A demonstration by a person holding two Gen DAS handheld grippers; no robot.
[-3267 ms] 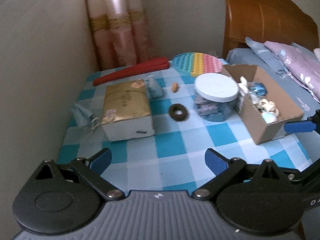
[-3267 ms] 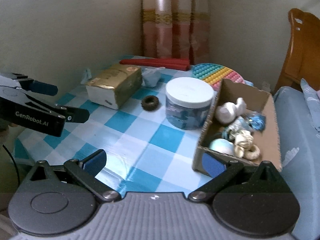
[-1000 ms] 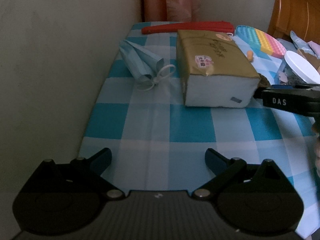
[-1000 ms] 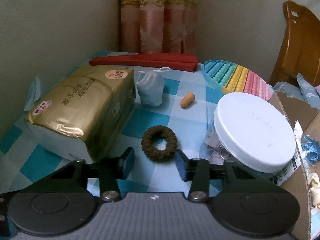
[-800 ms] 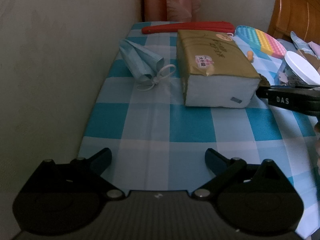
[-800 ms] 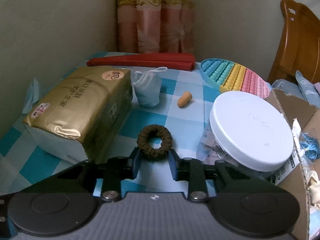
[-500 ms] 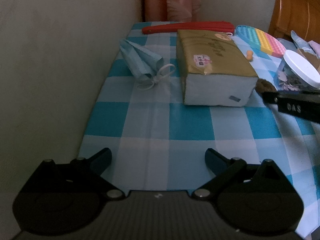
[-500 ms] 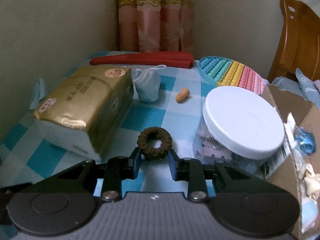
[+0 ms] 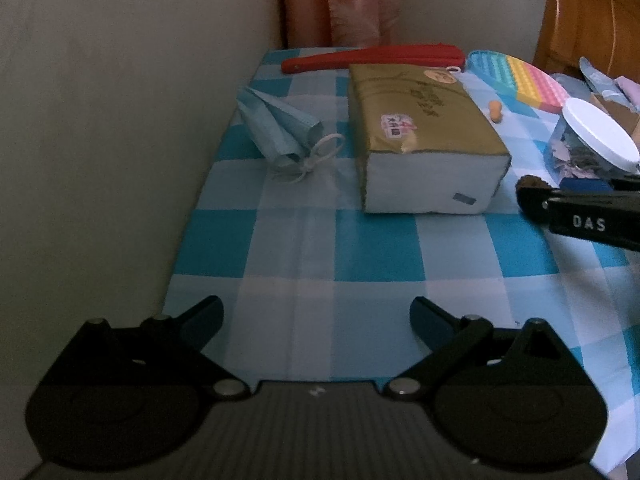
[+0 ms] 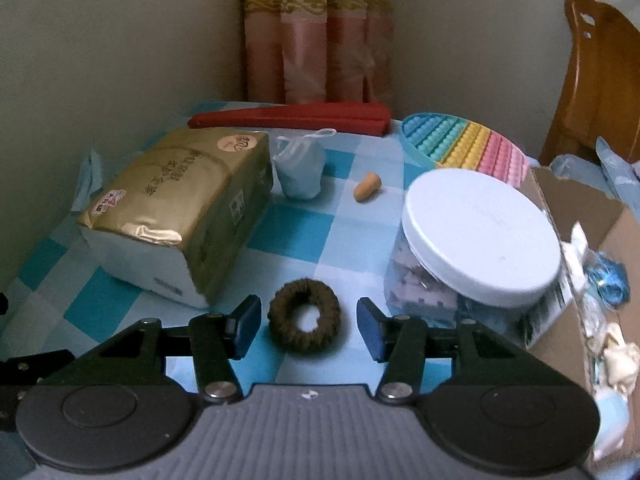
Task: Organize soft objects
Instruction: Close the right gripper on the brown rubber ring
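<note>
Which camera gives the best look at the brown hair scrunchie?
The right wrist view: the whole brown scrunchie lies between the opening right gripper fingers, untouched. The left wrist view shows only a sliver behind that gripper.

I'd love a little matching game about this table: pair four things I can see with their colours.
Things:
1. hair tie
2. tissue pack
3. jar lid
4. foam earplug

Colours:
A. white
B. orange
C. dark brown
D. gold

Pairs: 1-C, 2-D, 3-A, 4-B
</note>
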